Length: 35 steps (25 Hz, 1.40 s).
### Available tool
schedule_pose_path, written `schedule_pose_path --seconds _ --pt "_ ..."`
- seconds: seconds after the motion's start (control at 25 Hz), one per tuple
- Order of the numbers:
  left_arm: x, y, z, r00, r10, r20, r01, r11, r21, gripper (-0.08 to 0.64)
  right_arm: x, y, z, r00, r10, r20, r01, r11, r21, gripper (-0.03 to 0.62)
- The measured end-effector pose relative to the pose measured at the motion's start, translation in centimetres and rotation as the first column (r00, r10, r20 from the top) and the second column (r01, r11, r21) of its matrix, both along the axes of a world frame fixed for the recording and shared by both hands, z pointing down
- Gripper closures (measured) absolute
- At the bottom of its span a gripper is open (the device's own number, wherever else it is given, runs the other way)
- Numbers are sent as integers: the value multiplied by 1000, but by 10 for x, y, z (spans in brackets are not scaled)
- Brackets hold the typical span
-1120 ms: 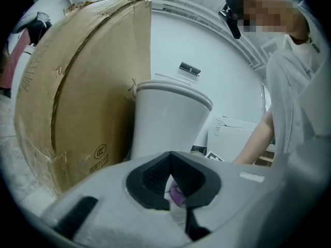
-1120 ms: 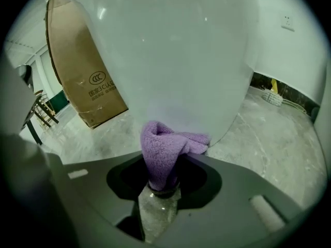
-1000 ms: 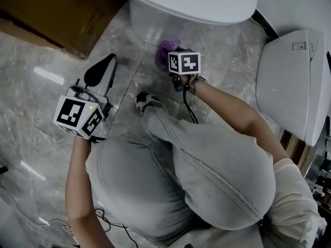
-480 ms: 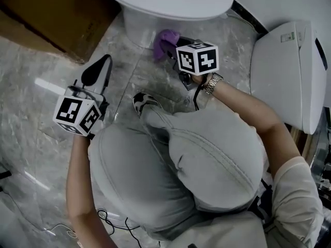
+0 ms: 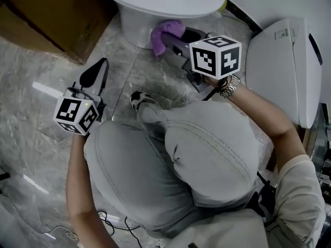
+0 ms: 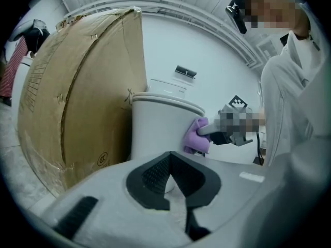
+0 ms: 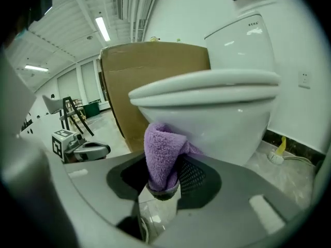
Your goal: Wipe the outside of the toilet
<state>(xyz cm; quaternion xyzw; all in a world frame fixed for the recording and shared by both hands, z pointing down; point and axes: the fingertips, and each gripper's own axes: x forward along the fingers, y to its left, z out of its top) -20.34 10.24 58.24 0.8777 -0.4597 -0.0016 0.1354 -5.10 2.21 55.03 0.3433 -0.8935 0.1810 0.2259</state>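
Swinging outward toward the person's right over the last second, the right tool [image 5: 170,41] is now pressing its purple cloth [image 5: 166,32] closer in against the toilet [image 5: 135,20], while the left tool [image 5: 97,71] is staying almost where it was. Its marker cube [image 5: 215,56] is sitting beside the toilet's base, just ahead of a watch [image 5: 230,87] on the wrist.

Seen in the right gripper view, the right tool is gripping narrowly on a bunched fold of the cloth, which is standing up out of the jaws and leaning onto the white underside of the bowl, just below the closed seat and lid. The left gripper view is showing the same contact from the side (the cloth is touching the bowl's outer wall under the rim).

The left tool is hovering over the marble floor [image 5: 36,112], near the cardboard box [image 5: 46,12] and well apart from the toilet. Its jaws are meeting at the tips and holding nothing. The person is crouching, with grey-trousered knees [image 5: 207,154] filling the space between the two tools.
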Motion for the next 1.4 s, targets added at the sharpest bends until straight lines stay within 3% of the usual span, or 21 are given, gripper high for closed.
schedule_pose_path --seconds 0.32,0.44,0.68,0.88,1.04,1.2,1.4 --pt "-9 7 0 999 -29 -34 29 1000 8 554 -8 23 -48 998 -37 56 33 997 66 448" --pt "-9 7 -2 999 -29 -33 29 1000 10 554 -5 27 -43 995 -19 101 12 998 68 449" --pt "-24 2 11 999 -42 -26 42 999 -15 554 -12 31 57 1000 0 -4 0 998 -66 448" --pt "-27 -5 22 999 -45 -30 44 999 -33 554 -14 15 167 992 40 -121 -66 972 -225 448" --pt "-22 -8 27 999 -31 -34 30 998 -47 554 -13 -3 217 982 85 -171 -126 962 -243 446" --pt "-25 -11 37 1000 -19 -20 18 998 -66 554 -19 -31 244 969 179 -172 -216 949 -229 446" --pt "-26 -9 46 1000 -22 -19 20 996 -88 554 -31 -47 267 957 219 -191 -259 940 -222 445"
